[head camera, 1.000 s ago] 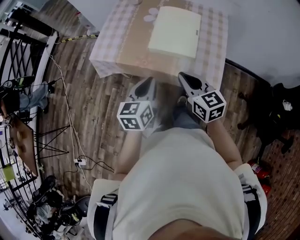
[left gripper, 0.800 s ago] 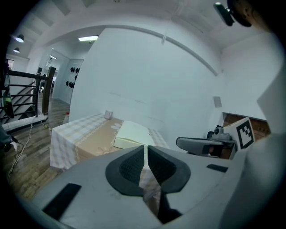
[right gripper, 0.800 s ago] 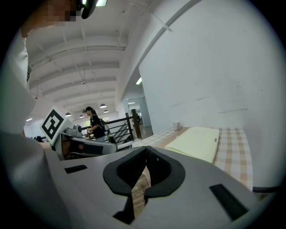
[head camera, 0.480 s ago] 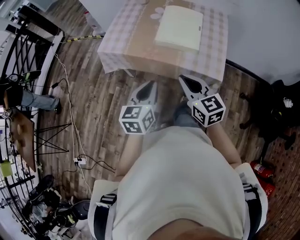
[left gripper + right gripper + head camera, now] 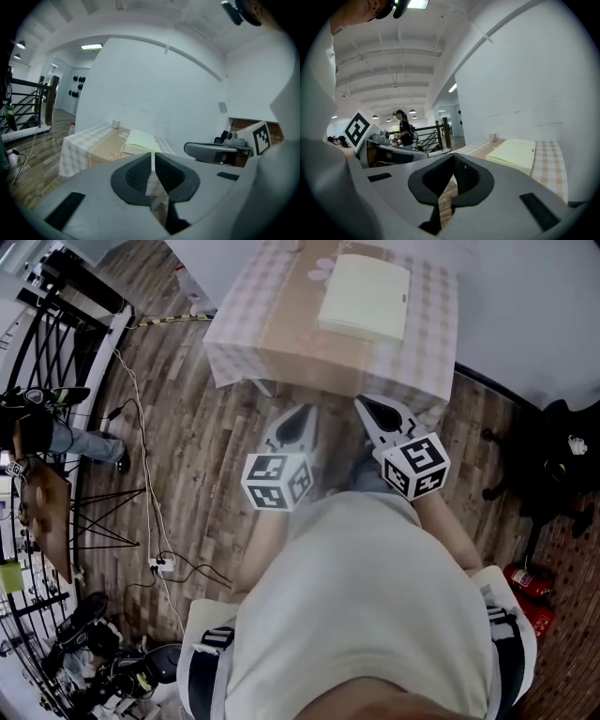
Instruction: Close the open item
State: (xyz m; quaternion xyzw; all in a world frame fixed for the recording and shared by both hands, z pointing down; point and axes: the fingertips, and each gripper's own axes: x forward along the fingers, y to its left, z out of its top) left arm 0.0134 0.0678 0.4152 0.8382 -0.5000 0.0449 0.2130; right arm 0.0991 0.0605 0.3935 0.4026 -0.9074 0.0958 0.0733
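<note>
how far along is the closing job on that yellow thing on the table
Done: nothing visible yet. The pale yellow case lies alone on the checked table.
In hand: the left tool and right tool are shut, empty, and short of the table's near edge.
Left: reach the case and close it. How far open it is can't be told.

Tabletop (image 5: 246, 329) draped in a checked cloth with a brown centre strip, set against a white wall (image 5: 525, 296); small cup (image 5: 115, 124) at its wall-side edge. Wood-plank floor (image 5: 206, 456) crossed by a white cable (image 5: 131, 442) reaching a power strip (image 5: 159, 564). Black railing (image 5: 56, 324), left; red fire extinguisher (image 5: 523, 585), lower right.
</note>
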